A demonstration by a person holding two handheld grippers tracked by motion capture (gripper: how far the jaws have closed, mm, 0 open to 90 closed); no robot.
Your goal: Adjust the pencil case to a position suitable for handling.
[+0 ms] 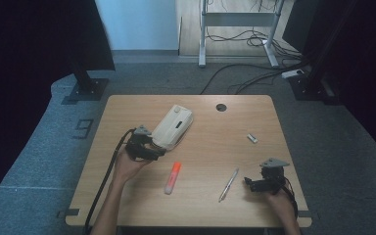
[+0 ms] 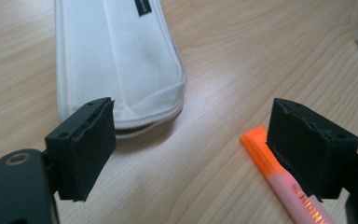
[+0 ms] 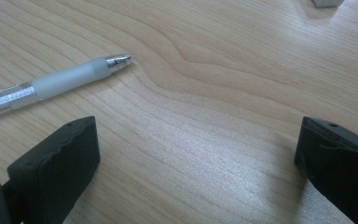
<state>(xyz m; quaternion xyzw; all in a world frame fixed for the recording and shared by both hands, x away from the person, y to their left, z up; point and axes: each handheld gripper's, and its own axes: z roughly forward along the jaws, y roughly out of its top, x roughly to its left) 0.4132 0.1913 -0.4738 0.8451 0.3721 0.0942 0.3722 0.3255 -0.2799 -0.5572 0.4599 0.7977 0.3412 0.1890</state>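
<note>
The left gripper (image 2: pixel 191 140) has its 2 black jaws spread wide and holds nothing. It sits at the near end of the white fabric pencil case (image 2: pixel 121 60), which is long, soft and rounded, with a zipper along its edge. The case lies flat on the pale wooden table (image 1: pixel 215 142); its far end is cut off in the left gripper view. Just beside it lies the orange plastic highlighter (image 2: pixel 279 182), partly hidden behind 1 jaw. The right gripper (image 3: pixel 196 163) is also wide and empty, near the clear plastic pen (image 3: pixel 51 86) with a frosted grip. A small white block (image 1: pixel 252 138) is too small to identify.
</note>
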